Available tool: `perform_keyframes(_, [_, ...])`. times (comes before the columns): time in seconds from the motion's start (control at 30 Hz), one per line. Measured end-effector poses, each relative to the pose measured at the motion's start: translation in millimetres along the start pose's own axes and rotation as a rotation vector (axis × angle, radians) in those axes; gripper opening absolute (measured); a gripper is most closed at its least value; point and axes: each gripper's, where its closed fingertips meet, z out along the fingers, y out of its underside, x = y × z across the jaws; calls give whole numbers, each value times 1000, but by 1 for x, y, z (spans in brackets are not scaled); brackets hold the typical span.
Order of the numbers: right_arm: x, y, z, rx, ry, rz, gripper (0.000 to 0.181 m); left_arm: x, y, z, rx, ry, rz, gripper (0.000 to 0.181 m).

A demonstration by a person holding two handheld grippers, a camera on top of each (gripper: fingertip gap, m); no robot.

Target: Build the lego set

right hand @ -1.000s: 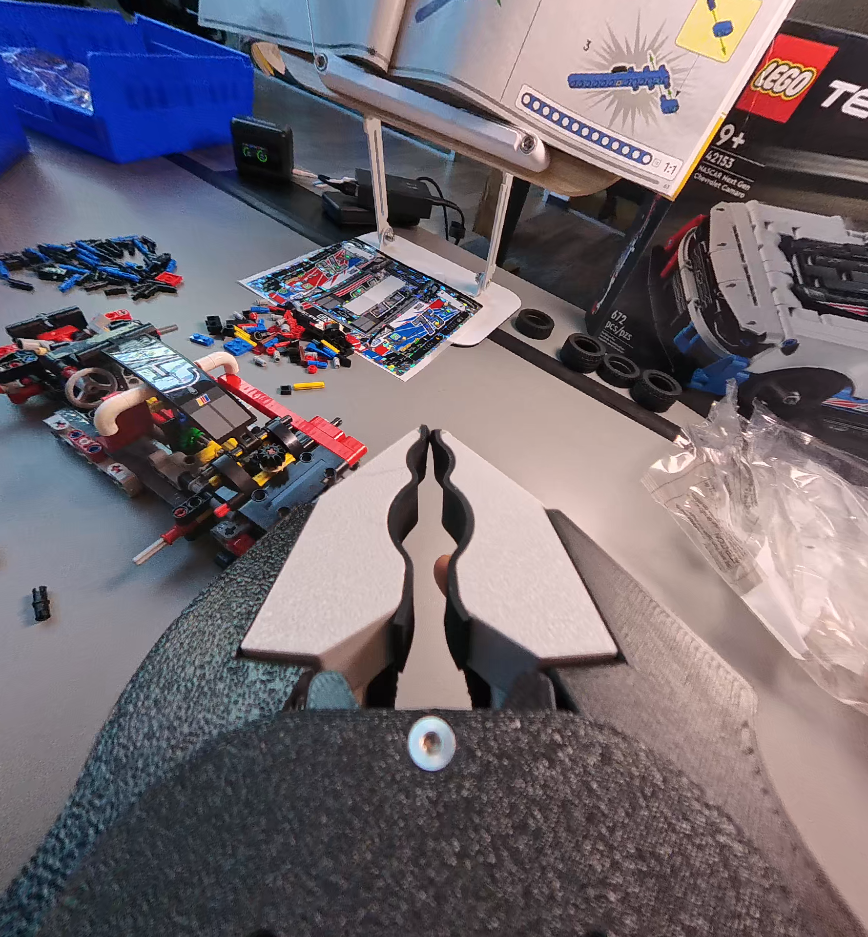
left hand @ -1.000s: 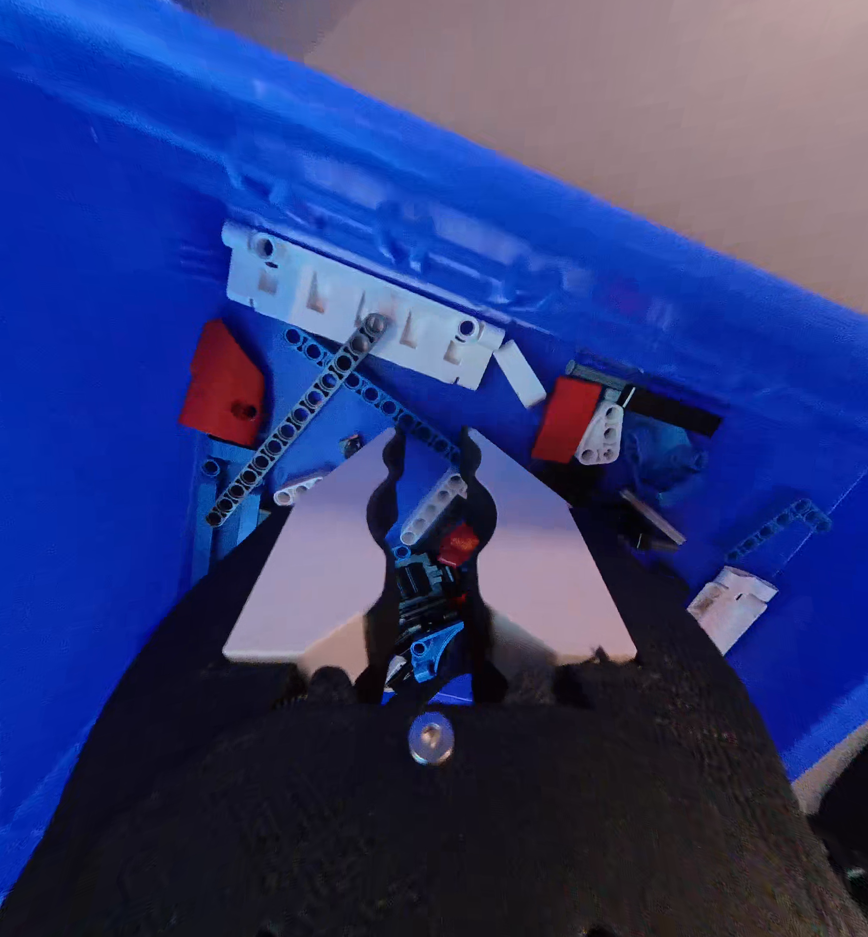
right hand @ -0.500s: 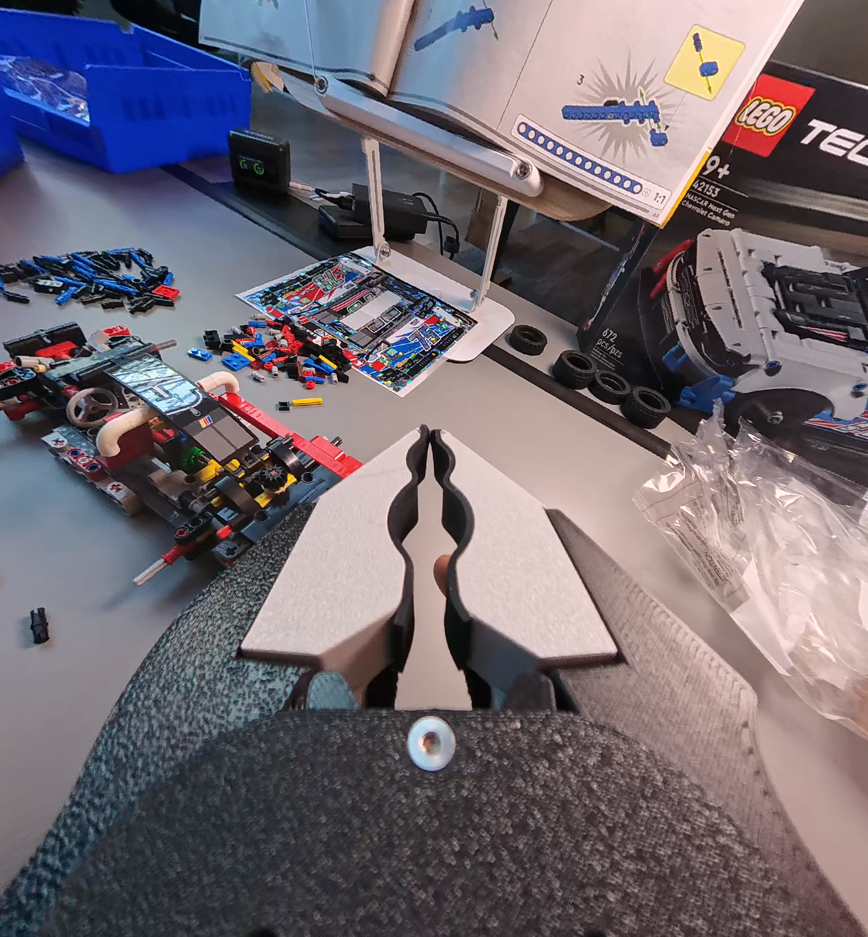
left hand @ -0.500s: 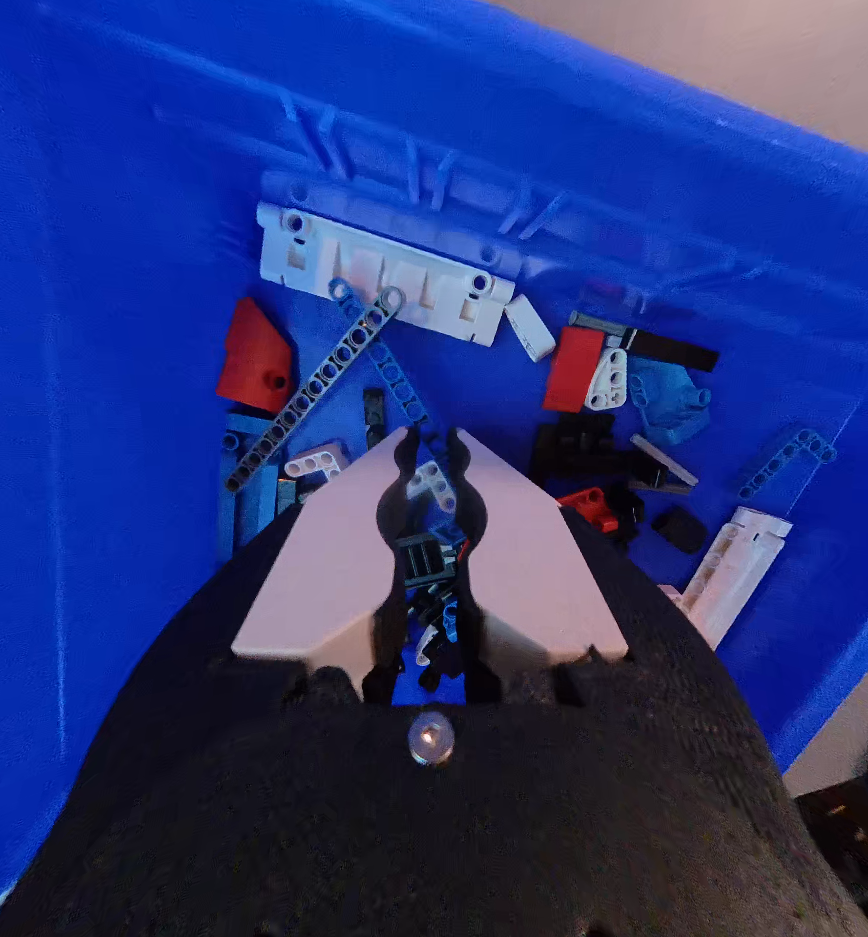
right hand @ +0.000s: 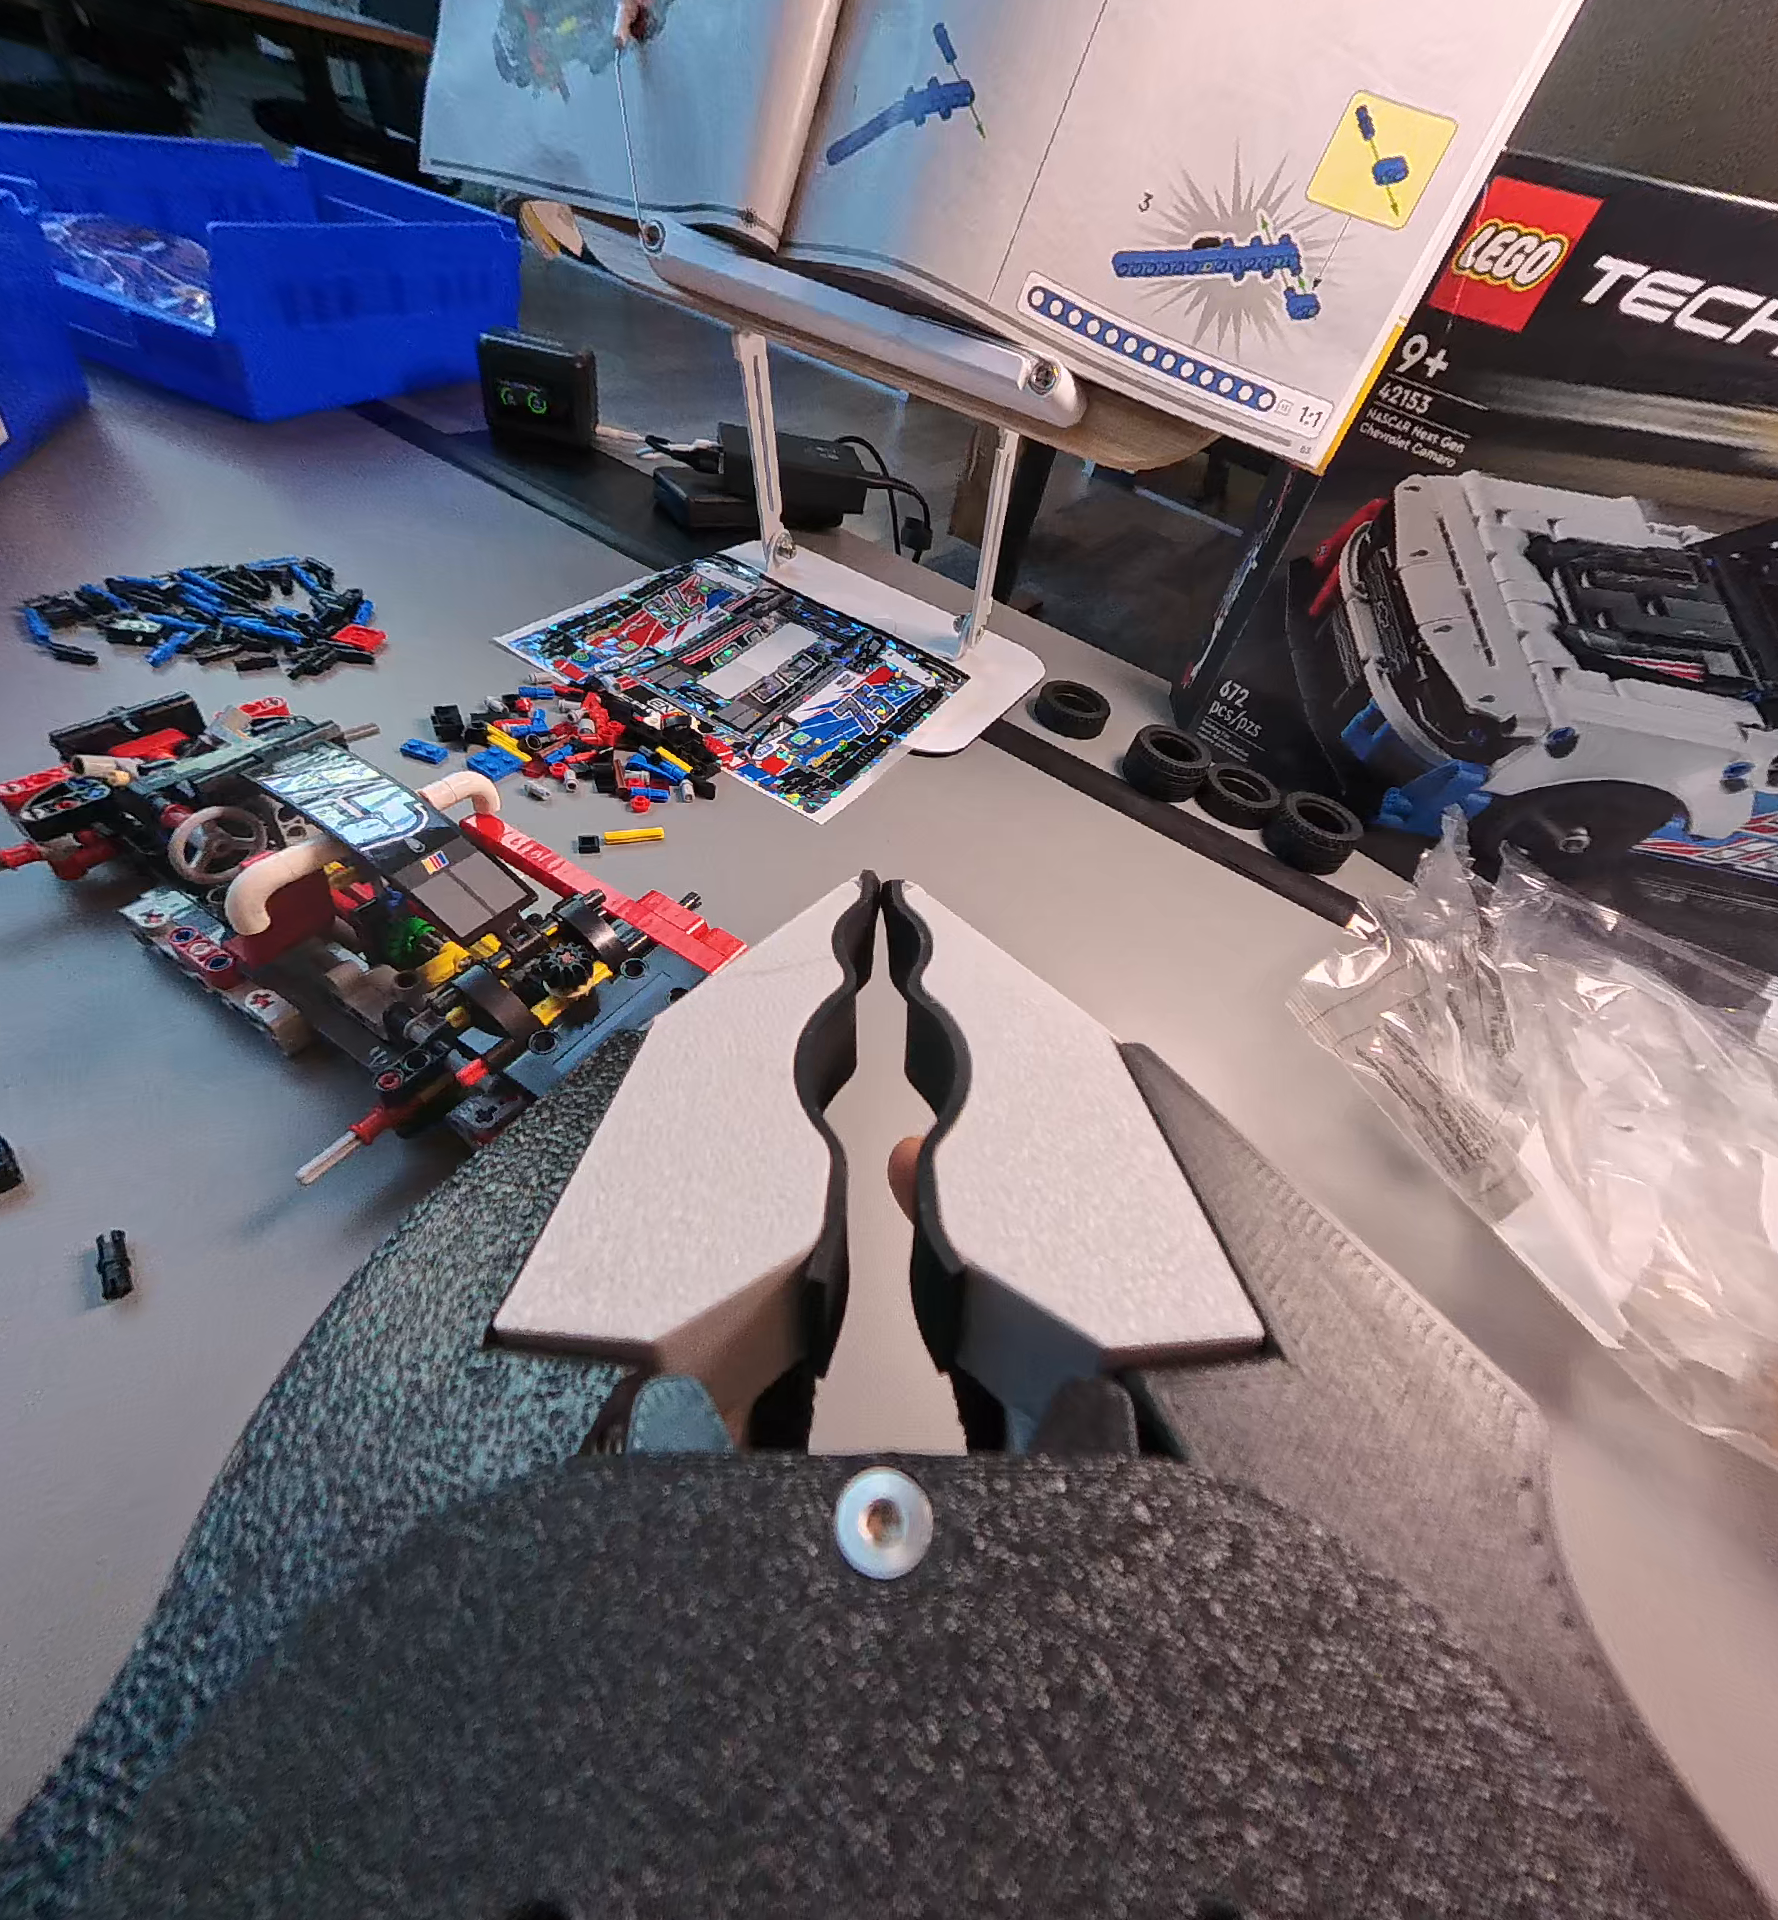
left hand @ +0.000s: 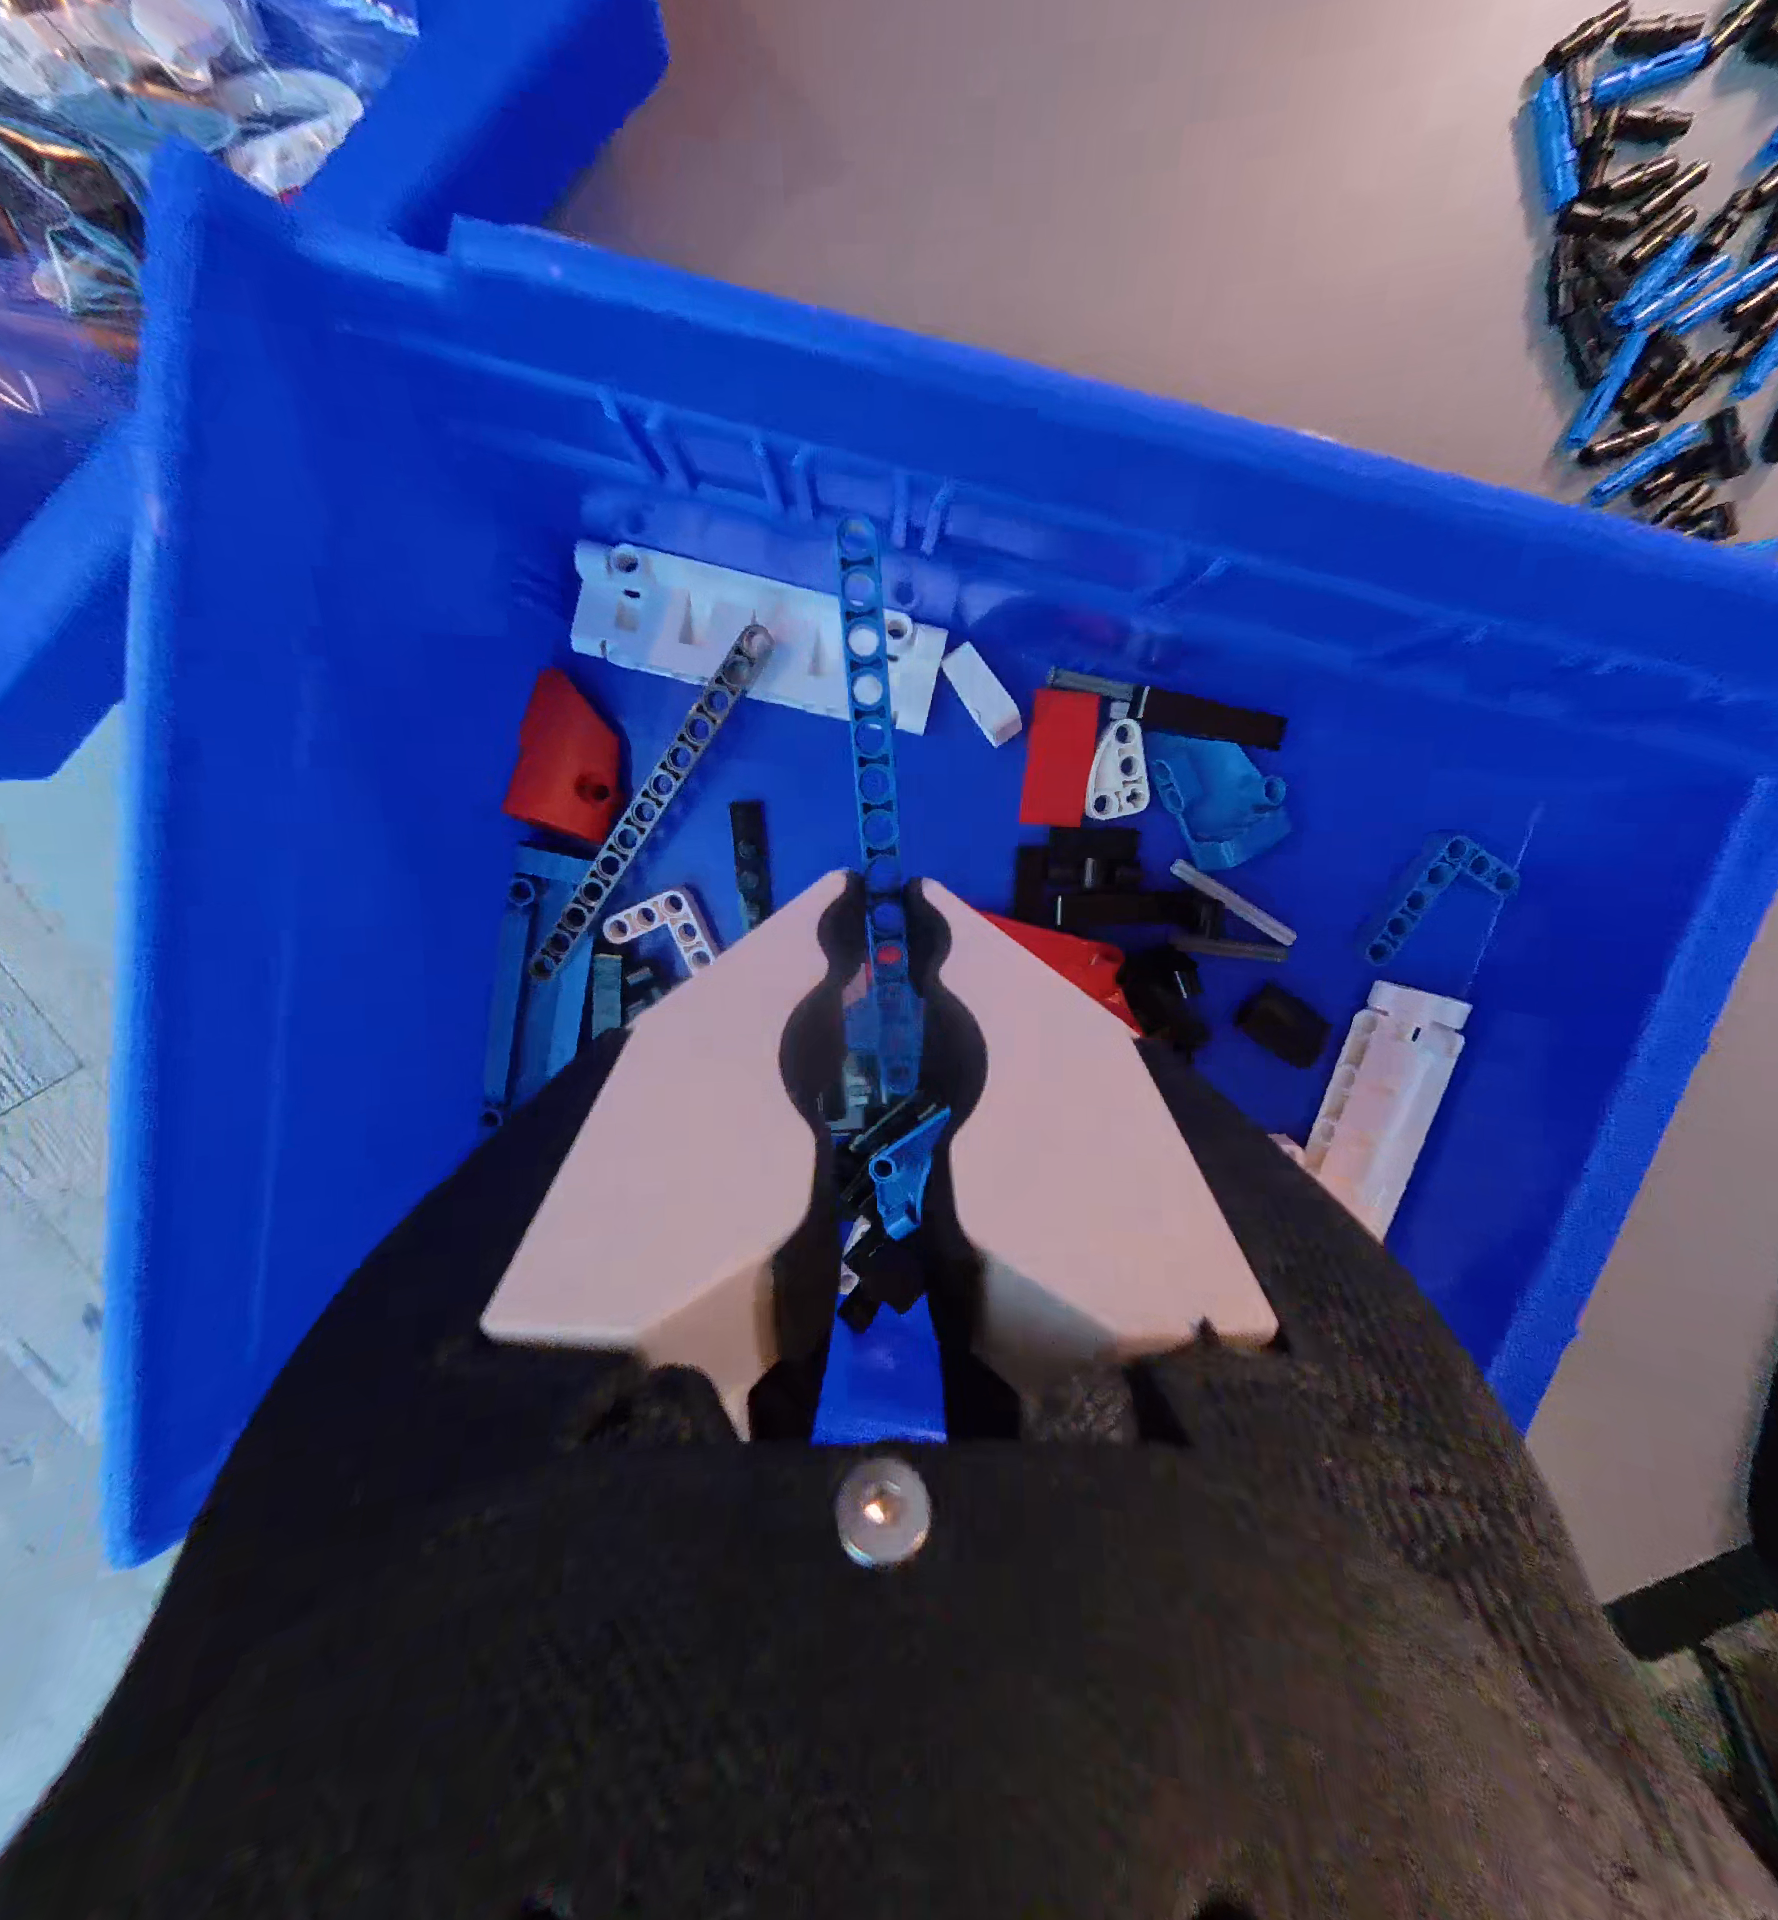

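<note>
bin (left hand: 241,831): matt blue plastic, centre frame | bags (right hand: 1612,1122): glossy clear film, right | stand (right hand: 864,322): brushed metal, top | gripper body (right hand: 864,1714): rough grainy black, bottom

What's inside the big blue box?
The blue box holds loose Lego pieces: a long white panel, a grey holed beam, red and black bits. The left gripper, pinching a blue beam, hides the pieces underneath it.

We are noting our left tool (left hand: 883,883) covering the blue bin's (left hand: 241,831) near pieces and the long blue beam's (left hand: 869,727) lower end. The set box (right hand: 1643,520) is running off the right edge. The small mixed parts (right hand: 594,743) are reading too small to sort.
</note>
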Motion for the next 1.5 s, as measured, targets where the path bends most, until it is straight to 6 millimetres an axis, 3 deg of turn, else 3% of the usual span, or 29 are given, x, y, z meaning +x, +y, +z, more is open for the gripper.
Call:
perform_keyframes(0.27, [-4, -7, -3, 47, -30, 5, 0, 34, -26, -50, 240, 26, 72, 5])
perform_keyframes(0.37, [-14, -19, -2, 76, -63, -29, 0, 62, -35, -68, 310, 24, 132, 5])
perform_keyframes(0.43, [-24, -30, -1, 107, -102, -51, 0, 99, -47, -80, 362, 61, 208, 5])
perform_keyframes(0.5, [-43, -45, 0, 147, -178, -86, 0, 155, -57, -83, 379, 149, 305, 5])
perform_keyframes(0.6, [-100, -64, -5, 178, -410, -196, 7, 247, -63, -66, 333, 238, 534, 5])
perform_keyframes(0.67, [-138, -60, -9, 116, -543, -287, 14, 307, -62, -50, 301, 299, 679, 5])
perform_keyframes(0.77, [-171, -44, -12, 16, -660, -328, 28, 381, -60, -29, 281, 397, 840, 5])
perform_keyframes(0.9, [-195, -28, -25, -45, -751, -319, 37, 444, -58, -9, 269, 472, 970, 5])
perform_keyframes(1.07, [-201, -13, -38, -48, -749, -350, 6, 474, -59, 5, 265, 487, 1033, 6])
perform_keyframes(1.27, [-197, 9, -43, -59, -802, -303, 4, 482, -63, 8, 343, 590, 946, 5])
perform_keyframes(1.5, [-171, 58, -43, -207, -845, -252, 4, 458, -72, 32, 483, 643, 657, 18])
